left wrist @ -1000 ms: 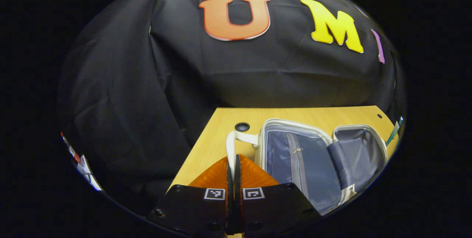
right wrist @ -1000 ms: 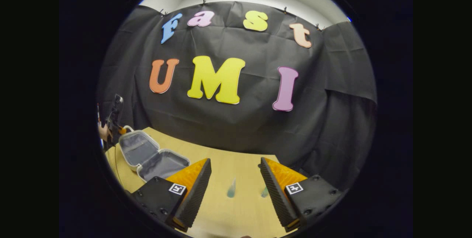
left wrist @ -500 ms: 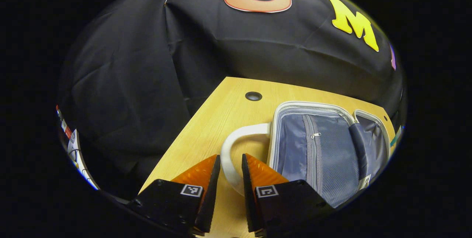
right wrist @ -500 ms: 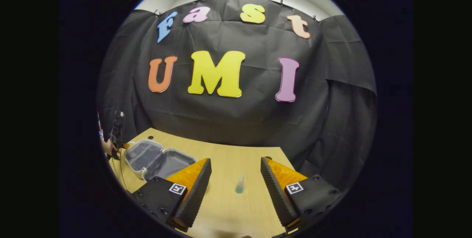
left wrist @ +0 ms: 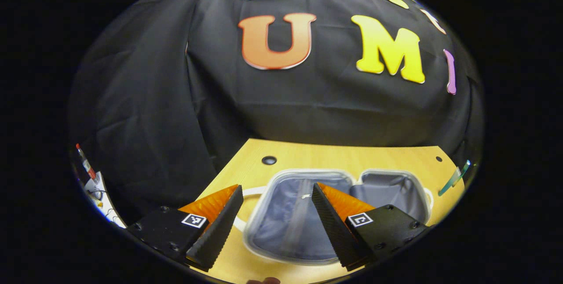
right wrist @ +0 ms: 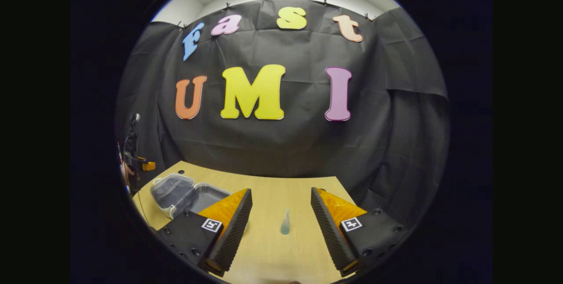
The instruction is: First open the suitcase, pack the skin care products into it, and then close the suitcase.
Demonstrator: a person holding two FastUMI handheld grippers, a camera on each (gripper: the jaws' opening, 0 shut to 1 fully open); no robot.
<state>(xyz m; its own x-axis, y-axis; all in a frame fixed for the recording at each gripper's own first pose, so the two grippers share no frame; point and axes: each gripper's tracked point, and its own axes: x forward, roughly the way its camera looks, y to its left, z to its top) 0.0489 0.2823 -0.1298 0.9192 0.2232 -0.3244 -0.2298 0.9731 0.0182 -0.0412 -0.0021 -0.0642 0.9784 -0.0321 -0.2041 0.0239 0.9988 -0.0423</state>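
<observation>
A small white suitcase (left wrist: 281, 227) lies open flat on the wooden table (left wrist: 352, 158), both grey-lined halves facing up and holding nothing. Its white handle (left wrist: 251, 192) points toward my left gripper (left wrist: 276, 186), which hovers open above the near half and touches nothing. A teal skin care tube (left wrist: 453, 178) lies at the table's right edge. In the right gripper view the same tube (right wrist: 285, 223) lies on the table (right wrist: 268, 244) ahead of my open right gripper (right wrist: 281, 190), in line with the gap between the fingers. The suitcase (right wrist: 182, 191) sits far left there, beside the left gripper (right wrist: 137, 165).
Round cable holes (left wrist: 269, 160) mark the table's back corners. The black cloth wall rises close behind the table. A hand (right wrist: 126, 172) holds the left gripper at the table's left end. Bare wood stretches between suitcase and tube.
My left gripper let go of the white handle, opened wide and drew back above the suitcase, whose lid now lies flat. The right gripper barely moved and stays open.
</observation>
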